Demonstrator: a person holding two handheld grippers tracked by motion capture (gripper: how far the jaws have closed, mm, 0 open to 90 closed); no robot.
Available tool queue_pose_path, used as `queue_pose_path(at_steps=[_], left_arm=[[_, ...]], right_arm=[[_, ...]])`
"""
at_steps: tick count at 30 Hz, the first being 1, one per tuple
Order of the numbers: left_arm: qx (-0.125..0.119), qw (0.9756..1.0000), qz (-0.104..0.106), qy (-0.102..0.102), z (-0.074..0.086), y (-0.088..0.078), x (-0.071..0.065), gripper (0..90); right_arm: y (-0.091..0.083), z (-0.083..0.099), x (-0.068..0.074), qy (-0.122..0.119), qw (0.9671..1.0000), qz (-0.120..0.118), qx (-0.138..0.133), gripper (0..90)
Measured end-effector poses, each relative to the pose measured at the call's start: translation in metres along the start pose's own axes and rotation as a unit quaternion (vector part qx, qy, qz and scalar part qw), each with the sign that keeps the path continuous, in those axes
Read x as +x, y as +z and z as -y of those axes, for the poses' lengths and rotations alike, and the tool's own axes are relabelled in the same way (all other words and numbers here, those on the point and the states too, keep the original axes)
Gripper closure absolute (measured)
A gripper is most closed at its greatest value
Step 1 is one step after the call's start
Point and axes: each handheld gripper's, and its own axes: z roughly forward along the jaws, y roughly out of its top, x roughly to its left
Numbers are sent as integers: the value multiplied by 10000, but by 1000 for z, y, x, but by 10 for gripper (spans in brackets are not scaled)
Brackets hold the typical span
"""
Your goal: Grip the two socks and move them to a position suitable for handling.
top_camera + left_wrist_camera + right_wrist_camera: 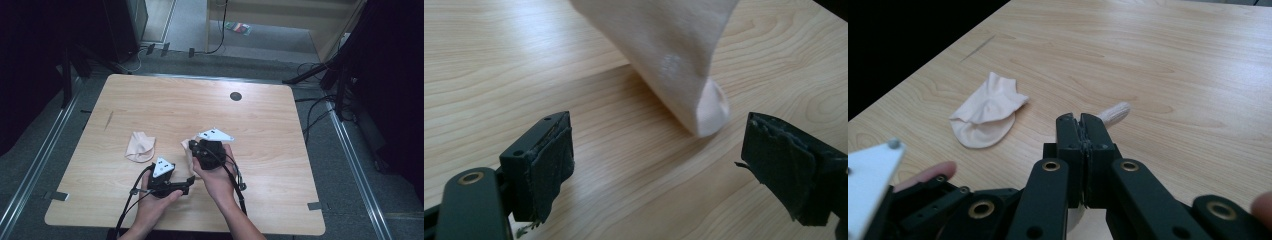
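The right gripper [191, 146] is standing near the centre of the table [280, 150], its jaws pressed together on a pale sock [188, 150], which is hanging from them just above the wood. In the right gripper view the closed jaws are showing no gap, and a rolled end of the sock [1115, 113] is poking out past the tips toward 1 o'clock. The left gripper [190, 184] is lying at about 7 o'clock from the right one, close beside it, and is pointing toward 3 o'clock across the table. Its jaws are standing wide apart with nothing between the pads; the left gripper view is showing the hanging sock [674, 60] ahead at 12 o'clock, its lower tip just clear of the gap and nearer the right-hand jaw. Whether that tip is touching the wood cannot be told. A second sock [140, 147] is lying crumpled and flat on the table at 9 o'clock from the right gripper, well apart from both tools. A small dark round cap [235, 96] is sitting in the tabletop at 12 o'clock, near the far edge.
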Motion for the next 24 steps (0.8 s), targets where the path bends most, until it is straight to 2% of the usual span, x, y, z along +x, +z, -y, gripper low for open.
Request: queue_pose_path(at_steps=[5,8,9,11,15,16,20,21,22,24], left_arm=[[47,9999,-59,-137,-5,8,-6,198],[312,9992,78,-246,-9,20,-12,253],[327,9992,26,-246,-10,22,-13,277],[293,9991,19,-312,-13,24,-13,369],[140,9993,33,-356,-17,23,-8,622],[54,9997,11,-223,-19,19,-4,696],[-168,9997,-197,28,-22,6,3,884],[-168,9997,-197,28,-22,6,3,893],[-218,9992,-312,83,-24,-1,7,897],[-287,9987,-398,101,-25,-10,11,899]], right_arm=[[-3,-2,-1,46,10000,-13,-36,897],[-7,-3,-1,84,9999,-55,-82,897],[-8,-4,-2,132,9998,-83,-87,897],[-11,-5,-2,174,9997,-106,-126,897],[-16,-7,-4,193,9996,-141,-173,897],[-21,-8,-5,210,9994,-155,-212,896],[-27,-8,-6,265,9990,-209,-294,897],[-27,-8,-6,265,9990,-209,-294,897],[-28,-8,-6,328,9983,-352,-336,897],[-28,-8,-6,373,9977,-429,-368,897]])
